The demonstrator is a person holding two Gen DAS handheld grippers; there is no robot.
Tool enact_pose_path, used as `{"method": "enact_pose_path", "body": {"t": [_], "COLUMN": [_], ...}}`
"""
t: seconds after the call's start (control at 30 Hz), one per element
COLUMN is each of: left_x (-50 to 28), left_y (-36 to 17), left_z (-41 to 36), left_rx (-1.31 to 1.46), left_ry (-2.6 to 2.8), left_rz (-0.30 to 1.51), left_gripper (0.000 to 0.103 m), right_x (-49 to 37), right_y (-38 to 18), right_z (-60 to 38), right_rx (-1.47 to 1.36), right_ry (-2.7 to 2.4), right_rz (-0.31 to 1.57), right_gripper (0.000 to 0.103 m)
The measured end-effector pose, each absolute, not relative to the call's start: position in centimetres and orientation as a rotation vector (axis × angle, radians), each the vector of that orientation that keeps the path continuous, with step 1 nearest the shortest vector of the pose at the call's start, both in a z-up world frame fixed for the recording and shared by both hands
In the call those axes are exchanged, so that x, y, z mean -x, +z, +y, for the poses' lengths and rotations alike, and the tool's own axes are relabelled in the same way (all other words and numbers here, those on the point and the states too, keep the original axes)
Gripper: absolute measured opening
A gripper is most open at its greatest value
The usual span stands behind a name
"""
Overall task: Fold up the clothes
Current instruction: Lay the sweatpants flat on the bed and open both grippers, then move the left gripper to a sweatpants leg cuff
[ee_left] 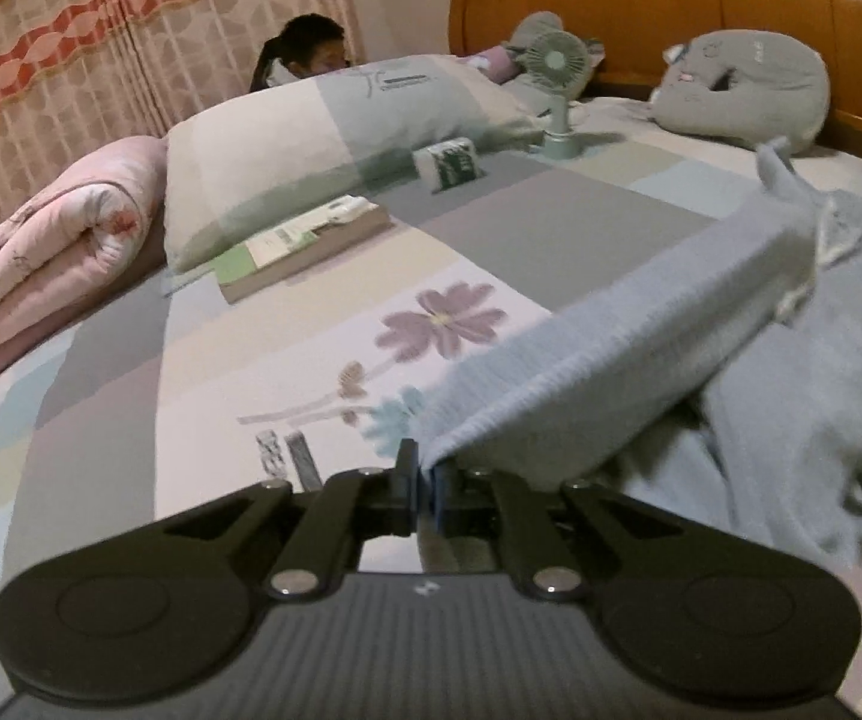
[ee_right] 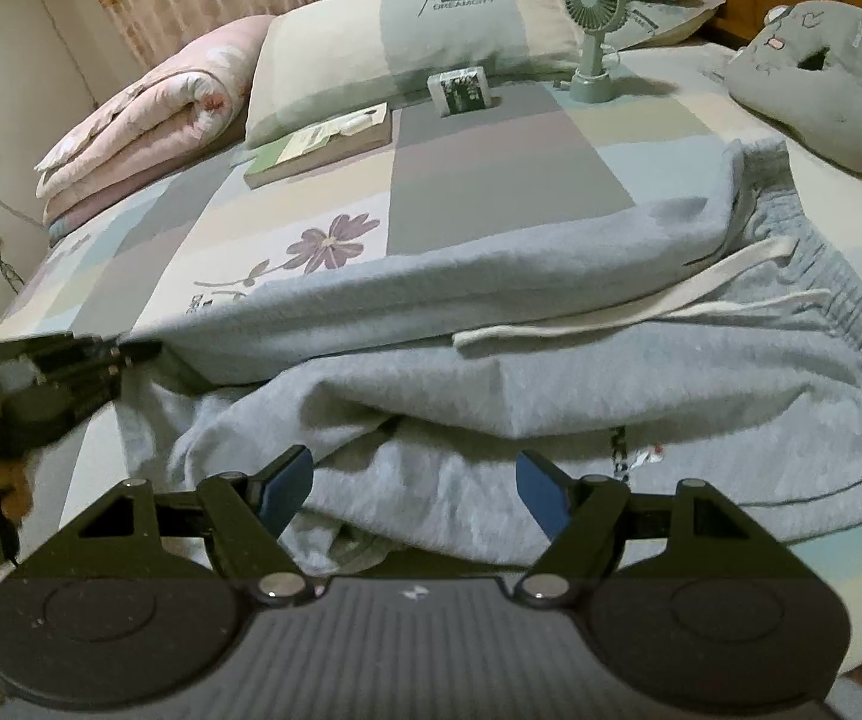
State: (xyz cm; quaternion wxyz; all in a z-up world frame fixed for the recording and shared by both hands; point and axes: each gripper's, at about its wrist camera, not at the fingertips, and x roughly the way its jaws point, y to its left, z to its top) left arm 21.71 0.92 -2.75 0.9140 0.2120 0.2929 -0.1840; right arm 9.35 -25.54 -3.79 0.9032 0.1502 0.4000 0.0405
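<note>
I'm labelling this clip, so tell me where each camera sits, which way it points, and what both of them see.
Left wrist: on the left gripper, low over the bed, facing the headboard; its jaws are shut on the grey sweatpants at their cuff.
Right wrist: on the right gripper, at the foot of the bed, looking over the sweatpants; its jaws are open, and the left gripper and a hand show at left.
Shared: sweatpants, book, green fan, pillow.
</note>
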Motion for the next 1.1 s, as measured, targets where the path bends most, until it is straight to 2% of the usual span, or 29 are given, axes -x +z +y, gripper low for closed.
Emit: {"method": "enact_pose_path", "body": {"t": [0.53, 0.9, 1.0, 1.1], "left_x": [-38.0, -47.0, -47.7, -47.6], "left_y": [-0.9, -2.9, -4.3, -5.5], "left_z": [-0.8, -4.3, -4.9, -5.0], "left_rx": [-0.439, -0.454, -0.479, -0.495], "left_ry": [-0.211, -0.119, -0.114, -0.122], "left_rz": [0.678, 0.694, 0.718, 0.745], "left_gripper": [0.003, 0.005, 0.012, 0.012], "right_x": [-11.7, -15.3, -15.8, -16.1], "right_y": [-4.8, -6.3, -7.1, -7.7], "right_z": [-31.1, -33.7, -34.0, -34.1], "right_rx": [-0.367, -0.414, -0.423, -0.430], "right_ry": [0.042, 0.033, 0.028, 0.033], "right_rz": [0.782, 0.748, 0.759, 0.778], "right_gripper": [0.079, 0.079, 0.079, 0.079]}}
